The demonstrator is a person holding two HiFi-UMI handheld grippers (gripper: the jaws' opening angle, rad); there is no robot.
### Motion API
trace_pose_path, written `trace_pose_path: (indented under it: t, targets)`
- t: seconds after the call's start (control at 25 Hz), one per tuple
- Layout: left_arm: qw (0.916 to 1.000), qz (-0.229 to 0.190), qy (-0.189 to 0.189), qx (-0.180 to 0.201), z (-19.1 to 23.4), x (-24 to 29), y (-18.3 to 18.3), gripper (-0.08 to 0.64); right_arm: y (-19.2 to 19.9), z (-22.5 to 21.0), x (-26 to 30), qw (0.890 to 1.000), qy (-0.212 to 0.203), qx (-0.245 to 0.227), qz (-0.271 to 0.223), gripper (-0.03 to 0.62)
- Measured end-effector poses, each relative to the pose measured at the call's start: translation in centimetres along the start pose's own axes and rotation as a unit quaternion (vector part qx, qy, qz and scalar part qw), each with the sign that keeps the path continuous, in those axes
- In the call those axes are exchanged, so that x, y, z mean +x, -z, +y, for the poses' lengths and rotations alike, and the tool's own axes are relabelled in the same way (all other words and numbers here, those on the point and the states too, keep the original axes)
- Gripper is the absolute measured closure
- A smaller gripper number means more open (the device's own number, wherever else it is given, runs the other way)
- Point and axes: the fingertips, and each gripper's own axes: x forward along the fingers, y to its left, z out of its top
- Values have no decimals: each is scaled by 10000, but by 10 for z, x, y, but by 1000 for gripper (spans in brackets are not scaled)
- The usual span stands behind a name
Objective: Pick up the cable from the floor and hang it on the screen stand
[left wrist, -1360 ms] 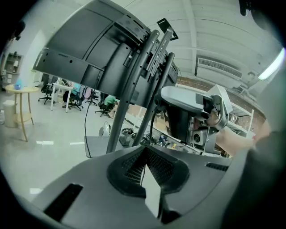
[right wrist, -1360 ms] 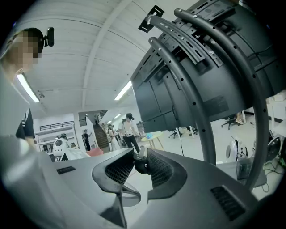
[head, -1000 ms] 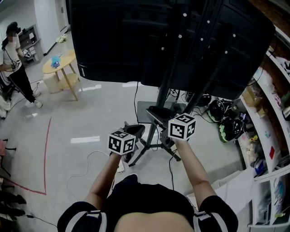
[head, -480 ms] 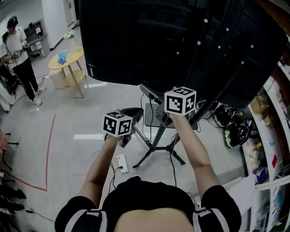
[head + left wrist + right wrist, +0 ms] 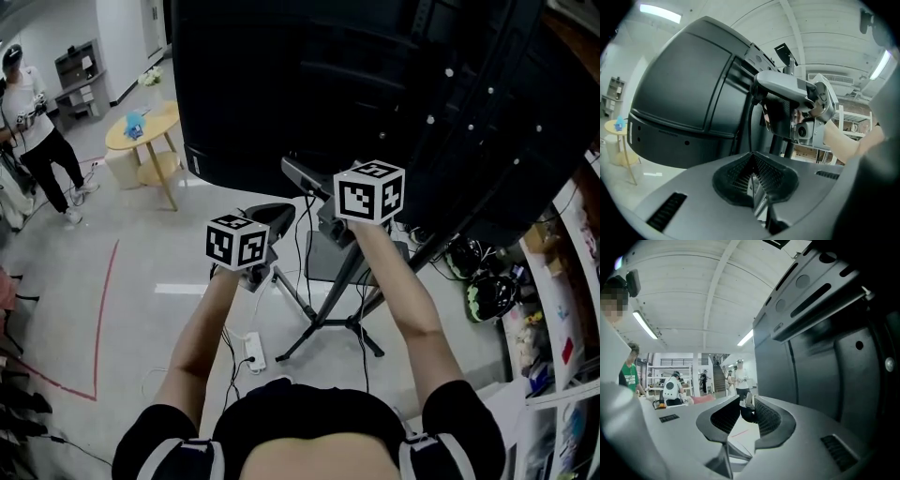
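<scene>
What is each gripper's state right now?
Left gripper: closed, apparently on the black cable.
Right gripper: closed on the black cable.

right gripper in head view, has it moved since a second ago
Yes: the right gripper has risen from the stand legs up to the screen's lower edge.

Bright, even indoor light is seen in the head view, and a pale glare patch is thrown on the floor (image 5: 178, 290). The screen (image 5: 309, 94) is rendered near black, with detail lost. Heavy fisheye bending and dark vignetted corners are noted in both gripper views. A ceiling strip light (image 5: 660, 13) is blown out in the left gripper view, and another strip (image 5: 645, 324) glares in the right. The near shells of the left gripper (image 5: 752, 161) and right gripper (image 5: 746, 405) are rendered soft.
</scene>
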Motion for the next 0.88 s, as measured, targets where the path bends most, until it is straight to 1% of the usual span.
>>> trace_pose_path:
  t: [0.12,0.2,0.48,0.68,0.88]
  targets:
    - [9999,-116,2,-36,2,6,-19,552,-16,-4,11,9999,-73,-140,63,483]
    - [9999,-161,-26,14,3,10,-30,552,-27,-5,17,9997,-121,-220,80,483]
    - [9991,-410,-126,74,6,3,-69,552,-80,10,41,9979,-366,-535,26,483]
    - [9979,-523,-256,279,18,-1,-101,552,-121,20,59,9953,-494,-831,6,483]
    - [9959,-686,-361,460,29,-11,-134,552,-157,35,70,9931,-589,-1009,-105,483]
